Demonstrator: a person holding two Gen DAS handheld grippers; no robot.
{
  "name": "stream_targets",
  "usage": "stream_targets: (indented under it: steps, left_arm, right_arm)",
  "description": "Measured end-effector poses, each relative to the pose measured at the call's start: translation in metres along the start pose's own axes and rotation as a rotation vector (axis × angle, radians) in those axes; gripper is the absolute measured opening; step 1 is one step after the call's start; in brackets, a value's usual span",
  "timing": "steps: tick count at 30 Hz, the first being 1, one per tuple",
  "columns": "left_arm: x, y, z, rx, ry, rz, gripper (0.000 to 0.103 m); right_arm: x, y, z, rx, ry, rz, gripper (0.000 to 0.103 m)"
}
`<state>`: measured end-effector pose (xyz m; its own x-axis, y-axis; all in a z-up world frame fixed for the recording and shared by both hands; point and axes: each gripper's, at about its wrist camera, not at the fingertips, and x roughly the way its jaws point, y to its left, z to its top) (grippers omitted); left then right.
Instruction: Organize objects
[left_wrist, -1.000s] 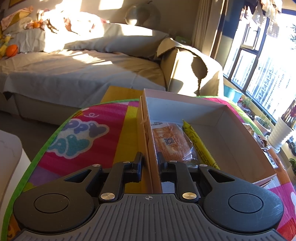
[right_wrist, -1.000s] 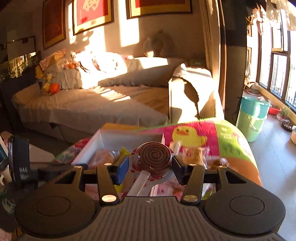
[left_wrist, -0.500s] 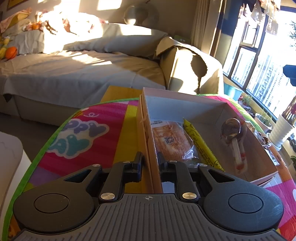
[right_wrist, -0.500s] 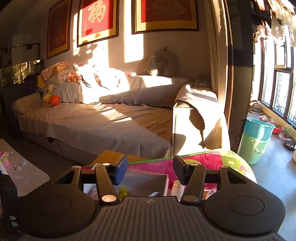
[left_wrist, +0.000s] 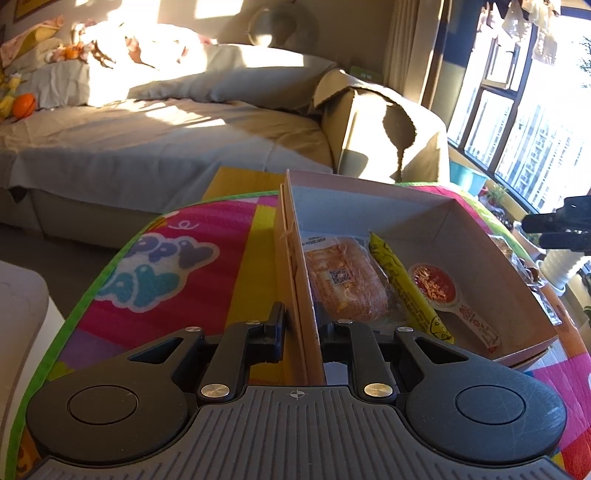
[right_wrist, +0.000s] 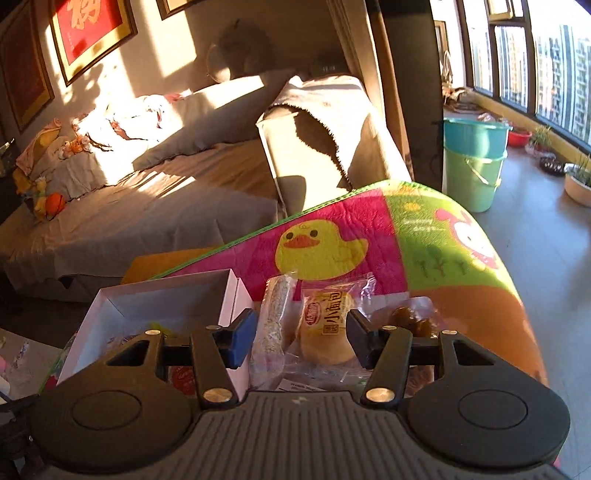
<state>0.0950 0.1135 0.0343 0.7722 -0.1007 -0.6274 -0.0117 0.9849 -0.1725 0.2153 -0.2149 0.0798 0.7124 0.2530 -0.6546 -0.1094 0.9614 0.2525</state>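
A shallow cardboard box (left_wrist: 369, 206) lies on the colourful play mat (left_wrist: 166, 266). My left gripper (left_wrist: 301, 328) is shut on the box's near left wall. Inside lie a bread packet (left_wrist: 343, 284), a yellow stick packet (left_wrist: 402, 284) and a red-wrapped lollipop (left_wrist: 436, 284). My right gripper (right_wrist: 300, 339) is open and holds nothing. It hovers just right of the box (right_wrist: 229, 295), over a bun packet (right_wrist: 325, 328), a pale speckled roll packet (right_wrist: 273, 321) and a packet of brown sweets (right_wrist: 410, 321). The right gripper (left_wrist: 533, 232) also shows at the left wrist view's right edge.
A covered sofa (left_wrist: 147, 140) with cushions and toys stands behind the mat. Two stacked green buckets (right_wrist: 472, 162) and plant pots stand on the floor by the window at the right. The mat's duck-printed part (right_wrist: 321, 247) beyond the packets is bare.
The right gripper held the lollipop a second ago and let it go into the box, where it now lies flat. It then swung right and down over the loose packets. The left gripper stayed put.
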Motion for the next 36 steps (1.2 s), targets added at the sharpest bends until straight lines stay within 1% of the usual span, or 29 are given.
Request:
stream_targets:
  steps: [2,5,7,9,12,15,18,19,21,23,26,28,34,36]
  left_arm:
    - [0.000,0.000,-0.001,0.001,0.003,0.000,0.018]
    - [0.000,0.001,0.000,-0.002,0.006,-0.004,0.018]
    - [0.000,0.002,0.000,-0.002,0.007,-0.007,0.018]
    - [0.000,0.002,0.000,-0.004,0.008,-0.010,0.018]
    - [0.000,0.002,0.000,-0.004,0.007,-0.011,0.018]
    - [0.000,0.002,0.000,-0.007,0.005,-0.009,0.018]
    - [0.000,0.002,-0.001,-0.009,0.003,-0.011,0.018]
    - [0.000,0.002,-0.001,-0.011,0.003,-0.014,0.019]
    - [0.000,0.002,-0.001,-0.011,0.003,-0.015,0.019]
    - [0.000,0.003,-0.001,-0.011,0.003,-0.016,0.019]
    - [0.000,0.003,-0.002,-0.012,0.002,-0.017,0.019]
    - [0.000,0.003,-0.002,-0.013,0.003,-0.017,0.019]
    - [0.000,0.003,-0.002,-0.013,0.002,-0.017,0.019]
    - [0.000,0.003,-0.002,-0.013,0.003,-0.018,0.019]
  right_arm:
    - [0.023,0.004,0.009,0.020,0.024,0.010,0.054]
    - [0.062,0.006,0.022,0.040,0.073,-0.015,0.051]
    - [0.085,0.005,0.029,0.043,0.109,-0.029,0.039]
    - [0.100,0.005,0.033,0.041,0.135,-0.040,0.035]
    - [0.109,0.006,0.031,0.028,0.169,-0.006,0.035]
    - [0.104,0.007,0.027,0.043,0.204,0.086,0.035]
    - [0.103,0.004,0.021,0.043,0.234,0.093,0.033]
    - [0.101,0.001,0.018,0.045,0.251,0.094,0.027]
    - [0.093,-0.001,0.013,0.042,0.249,0.091,0.027]
    - [0.083,-0.003,0.006,0.019,0.243,0.067,0.027]
    - [0.060,-0.006,-0.008,-0.031,0.224,0.027,0.026]
    - [0.044,-0.010,-0.018,-0.039,0.226,0.018,0.026]
    - [-0.013,-0.018,-0.056,-0.033,0.229,0.048,0.026]
    - [-0.032,-0.019,-0.068,-0.013,0.233,0.059,0.026]
